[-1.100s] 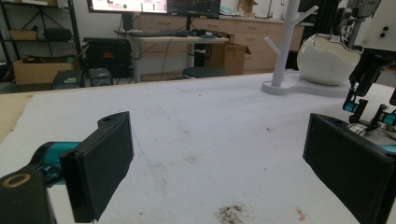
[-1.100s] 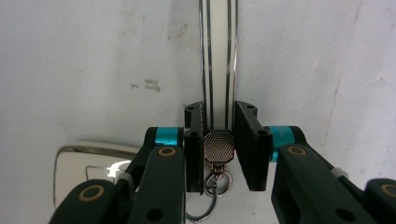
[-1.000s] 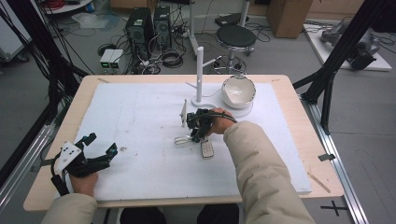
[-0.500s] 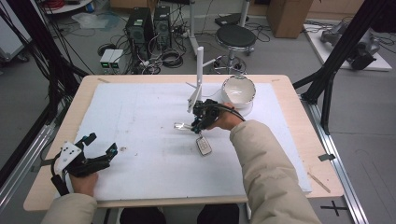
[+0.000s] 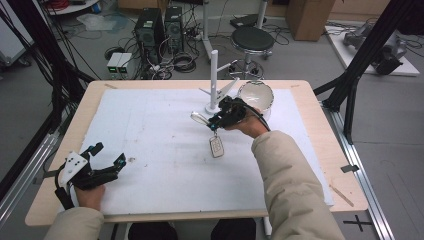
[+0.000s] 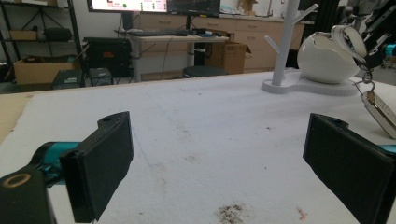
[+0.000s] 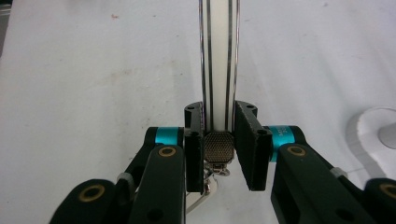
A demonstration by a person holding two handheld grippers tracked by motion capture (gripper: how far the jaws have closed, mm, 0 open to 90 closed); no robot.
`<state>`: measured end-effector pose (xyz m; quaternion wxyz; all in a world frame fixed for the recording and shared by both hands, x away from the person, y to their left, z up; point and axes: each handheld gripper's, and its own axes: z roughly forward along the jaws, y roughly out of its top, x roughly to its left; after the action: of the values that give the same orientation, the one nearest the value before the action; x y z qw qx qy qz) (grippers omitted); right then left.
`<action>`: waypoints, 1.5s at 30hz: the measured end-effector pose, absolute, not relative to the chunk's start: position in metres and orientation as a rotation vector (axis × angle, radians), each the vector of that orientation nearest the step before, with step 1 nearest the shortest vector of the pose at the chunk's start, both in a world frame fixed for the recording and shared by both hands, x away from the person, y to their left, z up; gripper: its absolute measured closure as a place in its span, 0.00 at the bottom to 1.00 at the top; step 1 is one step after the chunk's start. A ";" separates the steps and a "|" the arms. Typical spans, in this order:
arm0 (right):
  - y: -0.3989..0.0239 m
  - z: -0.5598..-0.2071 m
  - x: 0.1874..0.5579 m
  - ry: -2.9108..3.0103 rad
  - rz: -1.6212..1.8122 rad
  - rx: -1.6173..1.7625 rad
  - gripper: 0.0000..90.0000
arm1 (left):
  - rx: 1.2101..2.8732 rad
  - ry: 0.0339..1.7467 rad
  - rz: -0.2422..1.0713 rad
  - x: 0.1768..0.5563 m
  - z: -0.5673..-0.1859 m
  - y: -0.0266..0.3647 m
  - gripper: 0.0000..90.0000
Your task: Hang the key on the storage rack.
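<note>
Holding carabiner keyring point(image 5: 200, 118) lifted above white mat point(image 5: 150, 145), just left of peg stand point(image 5: 215, 80); key fob point(image 5: 216, 146) dangling below on ring

Clamping right gripper point(image 5: 216, 120) jaws on flat strap near clasp, seen close in right gripper view point(image 7: 218, 116)

Likely hanging on stand peg: keeping grip firm, approaching slowly, damping fob swing, avoiding white bowl point(image 5: 256, 95)

Resting left gripper point(image 5: 107, 156) at near-left mat corner, jaws spread wide, holding nothing

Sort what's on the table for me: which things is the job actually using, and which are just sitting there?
In use:
right gripper, shut on the keyring strap
key fob hanging from it
white peg stand close by, probably the target

Lying about:
white bowl
left gripper, open, idle near the table's front edge
</note>
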<state>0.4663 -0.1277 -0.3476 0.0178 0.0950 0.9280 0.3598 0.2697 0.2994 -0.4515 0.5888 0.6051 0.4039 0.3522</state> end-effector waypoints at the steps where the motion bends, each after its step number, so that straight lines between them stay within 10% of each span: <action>1: -0.130 -0.346 0.467 2.866 1.153 0.311 0.83 | 1.408 0.942 0.818 0.270 -0.452 0.299 0.10; 45: -0.161 -0.354 0.500 2.506 1.557 1.037 0.83 | 1.414 0.942 0.820 0.270 -0.451 0.299 0.10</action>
<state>0.5003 -0.1609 -0.3541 0.0070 0.3316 0.8013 0.4978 0.2701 0.2991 -0.4513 0.5870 0.6068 0.4043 0.3519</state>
